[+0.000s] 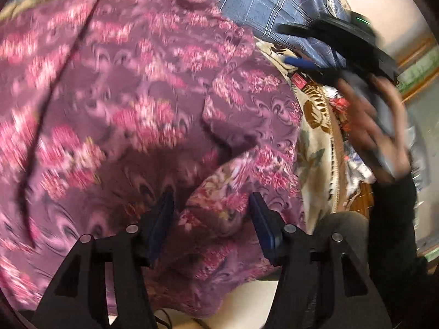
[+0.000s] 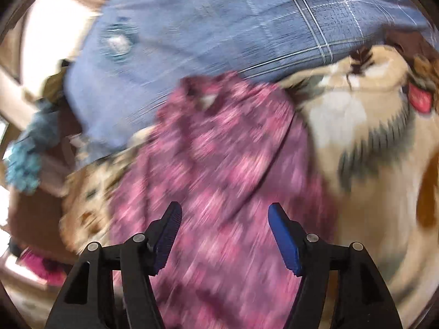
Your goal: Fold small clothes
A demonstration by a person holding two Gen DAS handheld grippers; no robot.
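Spread over what looks like a bed is a cream blanket printed with brown and grey animal shapes, and on it lies the one garment in play, a purple floral garment with pink flower bands; a blue plaid cloth lies behind it, touching its far edge. Both views are blurred. From the left gripper the garment lies straight ahead and below, a rumpled fold of it rising between the two spread blue pads, which do not press on it. The right gripper also stands spread, with nothing pinched, over the garment's near end; in this view the garment's long axis runs away from the claw toward what seems a collar near the plaid cloth. Judging by this, the left gripper is nearer to a graspable fold. Count: one floral garment, one plaid cloth, one blanket, two grippers, and a hand holding the right one.
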